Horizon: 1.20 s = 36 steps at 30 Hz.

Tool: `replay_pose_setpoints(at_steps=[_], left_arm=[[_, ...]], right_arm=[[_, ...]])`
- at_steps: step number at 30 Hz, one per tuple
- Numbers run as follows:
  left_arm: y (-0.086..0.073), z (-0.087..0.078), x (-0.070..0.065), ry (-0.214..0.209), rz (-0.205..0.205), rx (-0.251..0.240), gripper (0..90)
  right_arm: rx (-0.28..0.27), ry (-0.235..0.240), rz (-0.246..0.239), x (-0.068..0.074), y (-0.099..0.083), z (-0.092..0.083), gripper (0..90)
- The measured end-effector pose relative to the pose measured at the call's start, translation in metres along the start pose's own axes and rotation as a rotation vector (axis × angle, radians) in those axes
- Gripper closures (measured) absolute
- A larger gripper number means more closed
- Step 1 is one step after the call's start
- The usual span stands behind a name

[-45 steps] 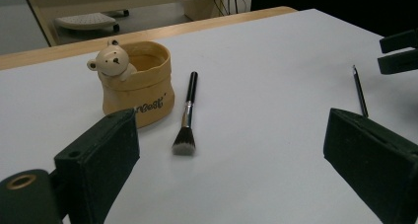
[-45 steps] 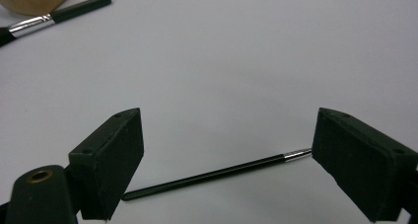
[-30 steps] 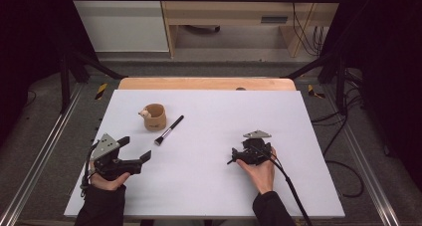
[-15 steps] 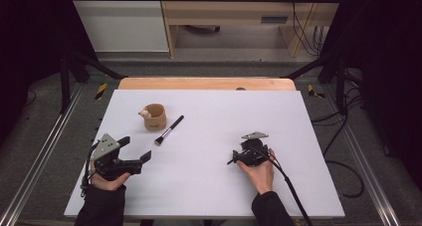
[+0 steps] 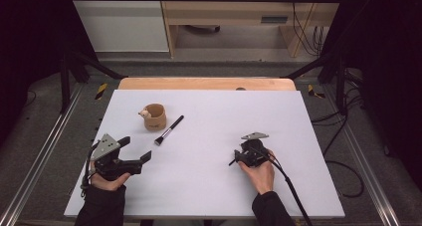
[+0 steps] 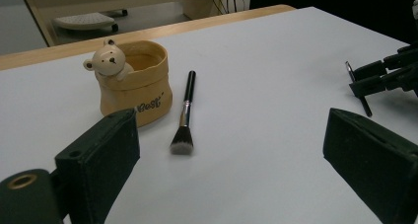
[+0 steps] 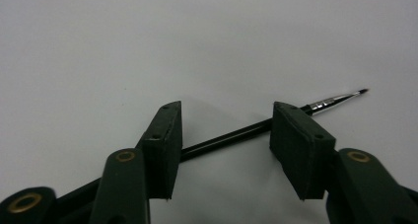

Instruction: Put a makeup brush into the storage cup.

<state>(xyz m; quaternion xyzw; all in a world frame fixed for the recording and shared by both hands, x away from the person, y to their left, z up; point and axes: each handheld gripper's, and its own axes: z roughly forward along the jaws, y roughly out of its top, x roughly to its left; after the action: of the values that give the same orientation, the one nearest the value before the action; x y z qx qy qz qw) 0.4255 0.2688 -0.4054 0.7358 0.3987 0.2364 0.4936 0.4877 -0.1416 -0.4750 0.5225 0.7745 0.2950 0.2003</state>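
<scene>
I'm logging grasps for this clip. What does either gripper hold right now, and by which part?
The left gripper is open and empty. A thin brush lies between the right gripper's open jaws, mid-handle, not clamped.

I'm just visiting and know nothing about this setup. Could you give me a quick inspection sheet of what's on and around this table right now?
Surface: white table top, wooden strip along its far edge.
Job's things: tan bear cup upright; makeup brush lying beside it, apart; thin fine-tipped brush lying between the right gripper's jaws.
Clutter: nothing seen.
Grippers: left gripper open, holding nothing; right gripper open around the thin brush, jaws not closed on it.
Cables: black cable trails from the right gripper; more on the floor.
Surroundings: dark frame, wooden furniture beyond.
</scene>
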Motion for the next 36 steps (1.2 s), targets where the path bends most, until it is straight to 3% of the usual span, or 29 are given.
replay_pose_setpoints(at_steps=[14,23,27,36], left_arm=[[0.000,0.000,0.000,-0.001,0.002,0.002,6.2],[0.000,0.000,0.000,-0.001,0.002,0.001,6.2],[0.000,0.000,0.000,-0.002,0.003,0.002,6.2],[0.000,0.000,-0.001,-0.002,0.005,0.004,6.2]], right_arm=[[0.014,0.008,-0.017,0.000,0.001,-0.004,64.9],[0.032,-0.022,-0.020,-0.002,0.000,-0.006,65.3],[0.026,0.003,0.002,-0.005,-0.003,-0.007,67.3],[0.055,0.006,-0.016,-0.008,-0.004,-0.011,76.0]])
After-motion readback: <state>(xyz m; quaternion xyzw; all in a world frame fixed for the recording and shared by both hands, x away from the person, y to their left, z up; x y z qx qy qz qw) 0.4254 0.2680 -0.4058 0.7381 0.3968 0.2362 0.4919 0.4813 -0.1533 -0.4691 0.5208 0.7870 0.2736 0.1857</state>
